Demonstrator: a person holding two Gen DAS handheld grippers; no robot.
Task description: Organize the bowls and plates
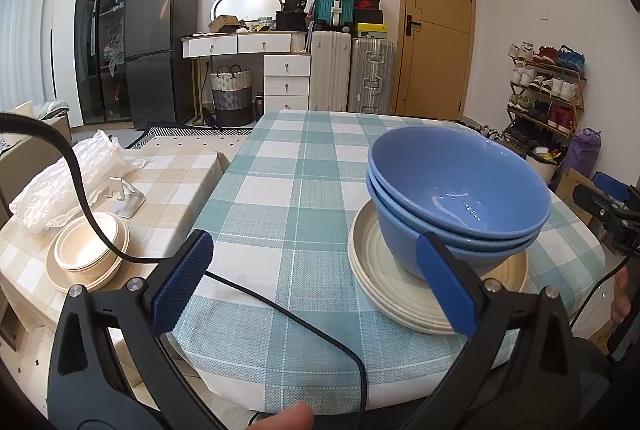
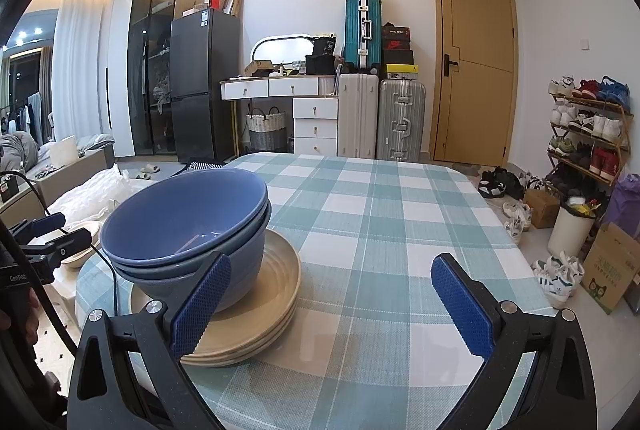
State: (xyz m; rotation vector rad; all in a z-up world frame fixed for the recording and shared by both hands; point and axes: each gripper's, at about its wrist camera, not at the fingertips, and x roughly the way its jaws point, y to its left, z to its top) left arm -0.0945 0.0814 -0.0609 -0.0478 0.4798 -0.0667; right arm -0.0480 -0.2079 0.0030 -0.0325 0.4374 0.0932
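- Three blue bowls (image 1: 456, 198) sit nested, tilted a little, on a stack of cream plates (image 1: 404, 304) at the near edge of the checked table (image 1: 304, 166)
- The left gripper (image 1: 316, 282) hangs just in front of that stack, fingers spread wide with nothing between them; its right finger (image 1: 446, 286) overlaps the plates' near rim in this view, and I cannot tell if it touches
- The right gripper (image 2: 332, 306) is on the stack's other side, also spread and empty, its left finger (image 2: 202, 304) just beside the bowls
- A second set of cream dishes (image 1: 88, 256) rests on the low beige-checked surface (image 1: 176, 182) to the left, well apart
- The sorting looks nearly done; if those dishes are next, take them by the rim, squarely and slowly, keeping the trailing black cable (image 1: 280, 310) off the crockery
- Avoid nudging the tilted bowls
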